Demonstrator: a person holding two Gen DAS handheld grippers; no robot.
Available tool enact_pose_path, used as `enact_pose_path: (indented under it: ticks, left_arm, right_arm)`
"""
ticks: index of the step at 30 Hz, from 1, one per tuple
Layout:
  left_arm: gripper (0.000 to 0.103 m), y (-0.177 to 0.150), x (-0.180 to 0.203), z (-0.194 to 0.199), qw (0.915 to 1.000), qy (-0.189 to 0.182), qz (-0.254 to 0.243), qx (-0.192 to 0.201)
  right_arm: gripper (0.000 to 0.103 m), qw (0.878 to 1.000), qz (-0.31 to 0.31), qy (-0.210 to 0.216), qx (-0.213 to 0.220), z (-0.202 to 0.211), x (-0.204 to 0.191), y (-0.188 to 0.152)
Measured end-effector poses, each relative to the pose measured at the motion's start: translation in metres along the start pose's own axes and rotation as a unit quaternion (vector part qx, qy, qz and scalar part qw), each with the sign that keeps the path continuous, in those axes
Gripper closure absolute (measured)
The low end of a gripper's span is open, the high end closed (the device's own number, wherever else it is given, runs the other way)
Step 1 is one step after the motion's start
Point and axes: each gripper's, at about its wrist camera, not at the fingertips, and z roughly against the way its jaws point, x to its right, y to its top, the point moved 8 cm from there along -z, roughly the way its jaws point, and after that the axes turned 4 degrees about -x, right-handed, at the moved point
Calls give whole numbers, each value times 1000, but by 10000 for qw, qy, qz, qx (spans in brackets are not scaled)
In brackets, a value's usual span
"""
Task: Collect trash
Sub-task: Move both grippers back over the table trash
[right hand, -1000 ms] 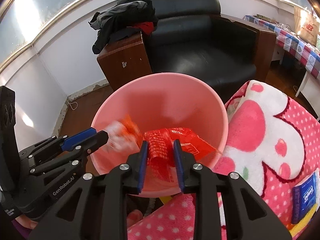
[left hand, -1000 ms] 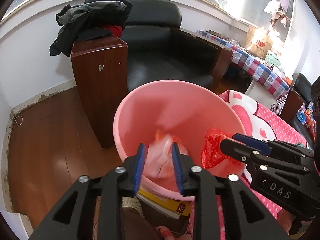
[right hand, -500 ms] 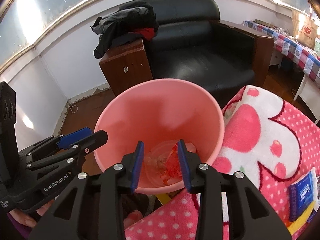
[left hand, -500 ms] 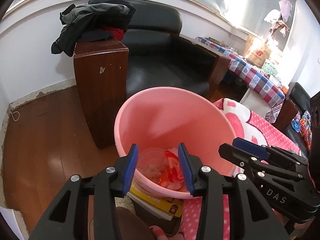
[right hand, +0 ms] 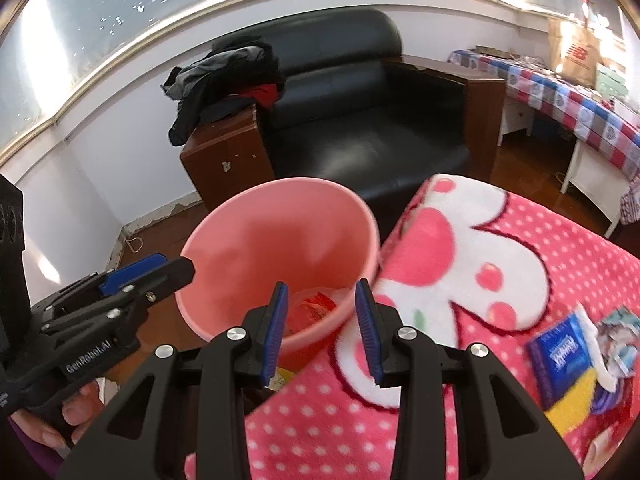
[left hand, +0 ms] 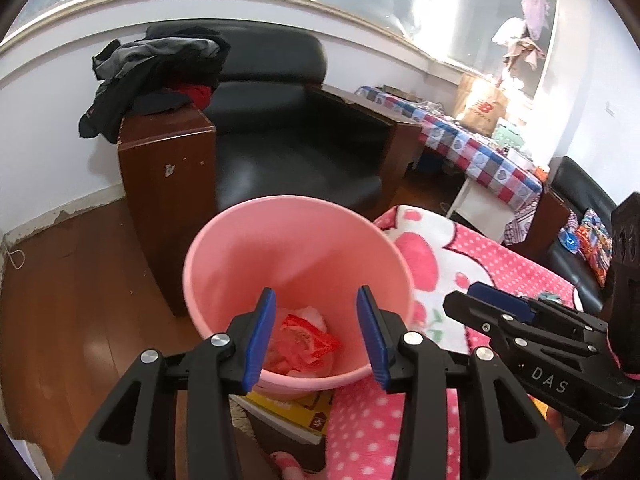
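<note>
I am holding the left gripper [left hand: 316, 330] and right gripper [right hand: 322, 324] over the pink bin [left hand: 298, 232], jaws just parted and empty; the red wrappers [left hand: 306, 340] are lying inside; reaching for the tissue pack [right hand: 560, 354], I am risking knocking the bin off its yellow book [left hand: 296, 410].

Both tools are matte black frames with triangular cut-outs and round silver screws at the joints. The left gripper [left hand: 316, 334] has fingers [left hand: 261, 340] lined with ribbed blue pads; its side, seen from the right wrist, reads "GenRobot.AI" in white. The right gripper [right hand: 322, 328] carries matching blue pads and white "DAS" lettering on its flank. A purple sleeve [right hand: 24, 446] shows beside the left gripper's handle.
</note>
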Motion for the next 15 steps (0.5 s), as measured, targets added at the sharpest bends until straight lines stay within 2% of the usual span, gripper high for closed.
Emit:
enact_pose_path:
  ticks: [8,15]
  left_arm:
    - [62,-10,36,2,9990,-380,-196,-86]
    - [62,-21,80,3,9947,-799,-603,-215]
  right_arm:
    - [68,9987,-234,-452,66,34,41,-24]
    - [68,9941,-654,-855,133,68,92,-53]
